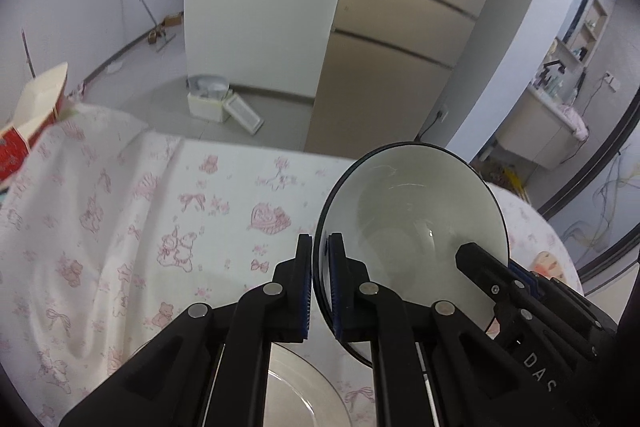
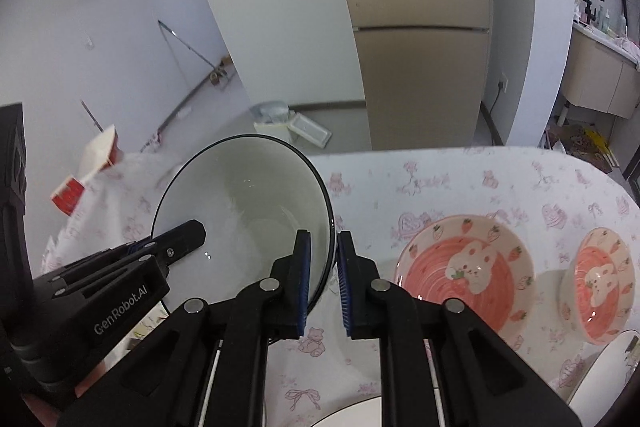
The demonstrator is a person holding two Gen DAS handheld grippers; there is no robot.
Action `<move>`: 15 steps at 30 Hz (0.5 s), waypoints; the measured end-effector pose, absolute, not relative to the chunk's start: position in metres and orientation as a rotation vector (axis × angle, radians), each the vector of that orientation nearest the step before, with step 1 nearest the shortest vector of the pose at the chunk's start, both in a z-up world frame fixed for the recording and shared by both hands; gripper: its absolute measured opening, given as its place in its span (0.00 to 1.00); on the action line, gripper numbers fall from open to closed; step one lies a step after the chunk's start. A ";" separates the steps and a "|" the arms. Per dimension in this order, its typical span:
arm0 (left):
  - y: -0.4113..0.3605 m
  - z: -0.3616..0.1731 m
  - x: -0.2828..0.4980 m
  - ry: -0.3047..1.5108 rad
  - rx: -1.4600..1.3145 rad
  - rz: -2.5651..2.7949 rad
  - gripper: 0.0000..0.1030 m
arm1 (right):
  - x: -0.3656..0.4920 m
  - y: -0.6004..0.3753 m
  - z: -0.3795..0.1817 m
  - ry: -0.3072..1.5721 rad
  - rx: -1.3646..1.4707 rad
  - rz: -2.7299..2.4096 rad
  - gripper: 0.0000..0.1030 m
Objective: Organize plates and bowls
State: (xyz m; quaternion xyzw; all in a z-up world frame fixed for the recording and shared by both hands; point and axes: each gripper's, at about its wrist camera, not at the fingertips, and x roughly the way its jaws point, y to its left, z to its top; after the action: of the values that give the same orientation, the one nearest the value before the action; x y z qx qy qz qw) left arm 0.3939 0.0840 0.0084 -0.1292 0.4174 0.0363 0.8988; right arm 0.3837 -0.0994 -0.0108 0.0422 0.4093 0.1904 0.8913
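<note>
While both my grippers clamp the white bowl (image 1: 412, 227) by opposite sides of its black rim, it hangs tilted above the tabletop (image 1: 120, 227), clear of the cloth. My left gripper (image 1: 319, 283) has its jaws narrow on the near-left rim; my right gripper (image 2: 323, 283) pinches the other side (jaws just as narrow). Below sits a clear plate (image 1: 304, 399). Two strawberry bowls (image 2: 464, 275) (image 2: 604, 287) rest to the right, well apart from a red carton (image 2: 86, 175)

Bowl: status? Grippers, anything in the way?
Both grippers, left and right, shut on white bowl rim, opposite sides. Bowl tilted above tablecloth. Two pink bowls to the right, apart.
</note>
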 end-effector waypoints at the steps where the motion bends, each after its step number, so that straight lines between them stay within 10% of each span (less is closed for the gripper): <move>1: 0.080 0.016 0.390 0.839 -0.256 0.067 0.08 | 0.381 -0.103 -0.007 0.846 0.104 0.392 0.12; 15: -0.030 0.054 0.356 0.688 -0.068 0.014 0.09 | 0.347 -0.190 0.021 0.799 0.167 0.368 0.12</move>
State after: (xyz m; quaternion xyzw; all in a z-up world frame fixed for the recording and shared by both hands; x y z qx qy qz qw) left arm 0.3561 -0.0296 0.0542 -0.0332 0.3372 0.0066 0.9408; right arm 0.3475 -0.1899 0.0213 0.0806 0.3865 0.1778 0.9014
